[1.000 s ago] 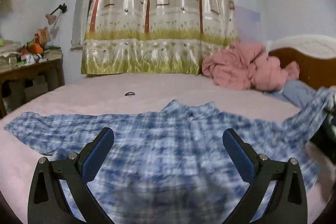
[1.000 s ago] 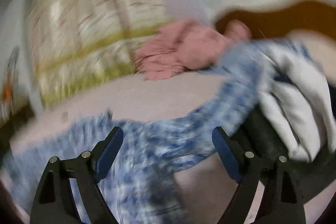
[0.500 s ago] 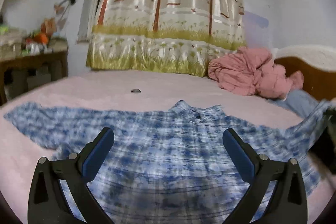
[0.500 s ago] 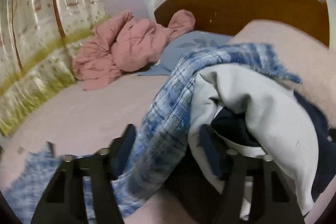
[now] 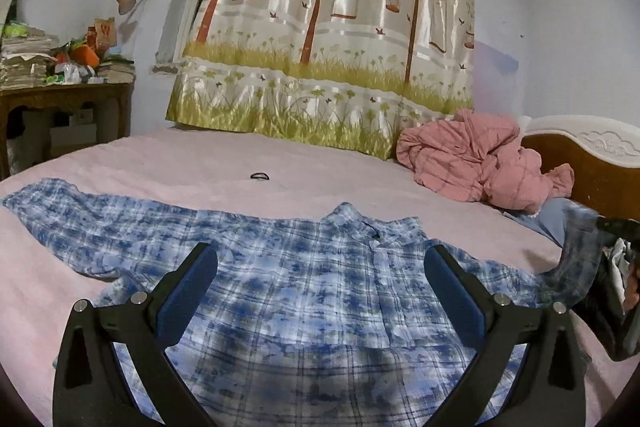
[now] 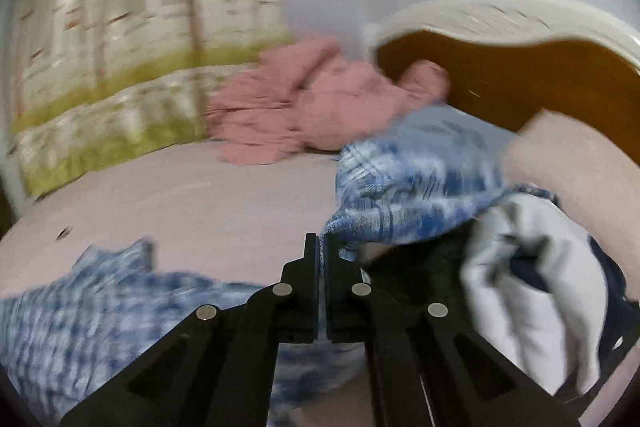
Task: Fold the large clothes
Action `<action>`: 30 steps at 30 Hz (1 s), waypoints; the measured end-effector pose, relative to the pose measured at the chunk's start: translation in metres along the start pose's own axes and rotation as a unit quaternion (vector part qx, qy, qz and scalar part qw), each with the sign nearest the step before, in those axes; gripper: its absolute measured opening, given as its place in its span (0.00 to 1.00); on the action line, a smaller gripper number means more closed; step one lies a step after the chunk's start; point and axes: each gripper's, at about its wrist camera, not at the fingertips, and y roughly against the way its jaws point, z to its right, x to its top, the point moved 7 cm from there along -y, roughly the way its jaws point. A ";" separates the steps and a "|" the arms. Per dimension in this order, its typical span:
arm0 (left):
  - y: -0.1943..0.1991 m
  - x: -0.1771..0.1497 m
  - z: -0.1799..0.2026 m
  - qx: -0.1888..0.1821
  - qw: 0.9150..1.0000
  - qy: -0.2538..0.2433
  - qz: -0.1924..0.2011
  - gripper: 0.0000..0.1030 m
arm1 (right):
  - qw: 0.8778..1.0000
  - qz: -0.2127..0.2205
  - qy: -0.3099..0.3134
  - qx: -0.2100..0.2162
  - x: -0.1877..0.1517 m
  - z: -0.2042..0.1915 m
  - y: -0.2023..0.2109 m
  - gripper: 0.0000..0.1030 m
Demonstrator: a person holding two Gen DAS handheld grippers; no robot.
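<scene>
Blue plaid shirt (image 5: 304, 291), spread flat on pink bed (image 5: 200, 163).
Left gripper (image 5: 320, 291): jaws wide apart above shirt body. Right gripper (image 6: 323, 247): jaws just closed, clamped on sleeve (image 6: 404, 187) near the bed's headboard edge.

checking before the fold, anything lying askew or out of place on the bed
Yes. The plaid shirt lies flat except its right sleeve, draped over a heap of other clothes by the headboard. A small dark ring-shaped thing, too small to identify, sits on the bedsheet beyond the collar.
</scene>
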 end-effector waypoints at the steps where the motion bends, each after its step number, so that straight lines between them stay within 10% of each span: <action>1: 0.001 0.001 -0.001 0.002 1.000 0.000 0.002 1.00 | 0.999 -0.009 0.013 0.033 -0.009 -0.029 0.005 0.02; 6: -0.010 -0.007 -0.007 0.017 1.000 -0.007 -0.014 1.00 | 0.983 -0.104 0.049 0.145 -0.081 -0.131 -0.010 0.02; 11: -0.013 -0.012 0.002 0.005 0.999 -0.021 -0.033 1.00 | 0.967 -0.177 0.065 0.173 -0.133 -0.141 -0.032 0.03; 18: -0.018 -0.027 0.031 0.019 0.995 -0.087 -0.035 1.00 | 0.971 -0.106 -0.049 0.207 -0.084 -0.068 0.001 0.40; 23: -0.025 -0.047 0.054 0.024 0.988 -0.144 -0.045 1.00 | 0.985 -0.062 -0.106 0.117 -0.059 0.012 -0.006 0.40; 30: -0.051 -0.074 0.052 -0.018 0.987 -0.098 -0.123 1.00 | 0.967 -0.126 -0.196 0.100 -0.072 0.065 -0.078 0.40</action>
